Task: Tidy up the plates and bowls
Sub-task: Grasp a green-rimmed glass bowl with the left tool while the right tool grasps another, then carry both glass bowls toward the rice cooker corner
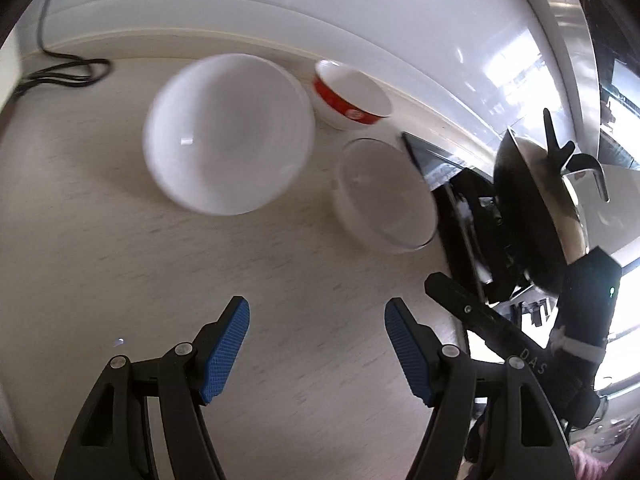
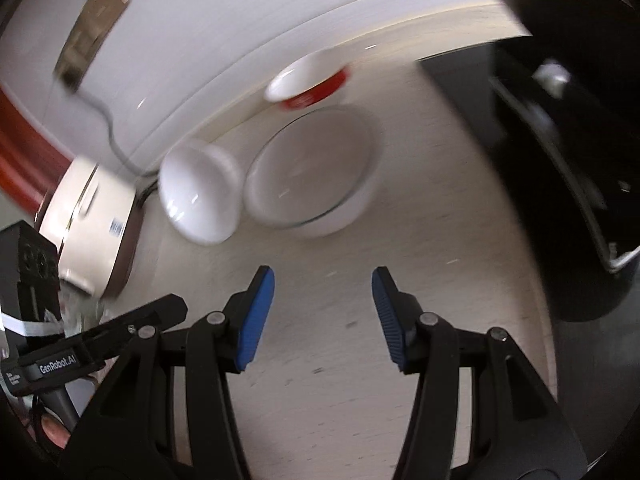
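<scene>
Low in the right wrist view the right claw (image 2: 323,312) stands partly open on nothing, blue ribbed pads over pale wood-grain counter (image 2: 320,400), and the other tool at lower left reads "GenRobot.AI". Low in the left wrist view the left claw (image 1: 317,342) gapes wider, also empty, beside a black arm lettered "DAS". Past them sit the blurred dishes: a glossy white bowl (image 1: 229,133) at upper centre, a red-banded bowl (image 1: 349,95) at the wall, and a shallow white dish (image 1: 385,193) with a clear rim right of centre.
</scene>
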The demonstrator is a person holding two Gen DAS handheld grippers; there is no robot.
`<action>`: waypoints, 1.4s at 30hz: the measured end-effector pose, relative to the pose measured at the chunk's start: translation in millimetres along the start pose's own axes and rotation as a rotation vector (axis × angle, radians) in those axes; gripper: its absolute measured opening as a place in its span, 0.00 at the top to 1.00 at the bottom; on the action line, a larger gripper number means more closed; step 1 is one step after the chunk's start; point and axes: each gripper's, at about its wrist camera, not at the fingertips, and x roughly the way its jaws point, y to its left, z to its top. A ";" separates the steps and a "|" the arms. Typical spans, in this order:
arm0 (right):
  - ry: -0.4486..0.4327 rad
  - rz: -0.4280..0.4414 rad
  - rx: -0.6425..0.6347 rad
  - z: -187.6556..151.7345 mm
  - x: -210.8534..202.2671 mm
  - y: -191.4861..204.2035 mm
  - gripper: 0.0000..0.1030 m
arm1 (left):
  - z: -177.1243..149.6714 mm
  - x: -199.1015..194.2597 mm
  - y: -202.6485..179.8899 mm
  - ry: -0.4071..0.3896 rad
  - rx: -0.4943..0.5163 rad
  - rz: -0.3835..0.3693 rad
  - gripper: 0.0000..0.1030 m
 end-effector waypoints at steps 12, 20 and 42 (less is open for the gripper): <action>-0.059 -0.031 0.002 46.7 12.8 -4.4 0.47 | 37.4 37.8 -29.3 -0.030 -0.084 0.010 0.33; -0.007 -0.092 -0.005 61.9 37.1 -7.3 0.58 | 49.8 62.7 -32.4 -0.050 -0.104 0.090 0.44; 0.012 -0.151 -0.053 14.0 7.1 -6.1 0.85 | 12.7 60.9 -47.7 -0.003 0.039 0.086 0.78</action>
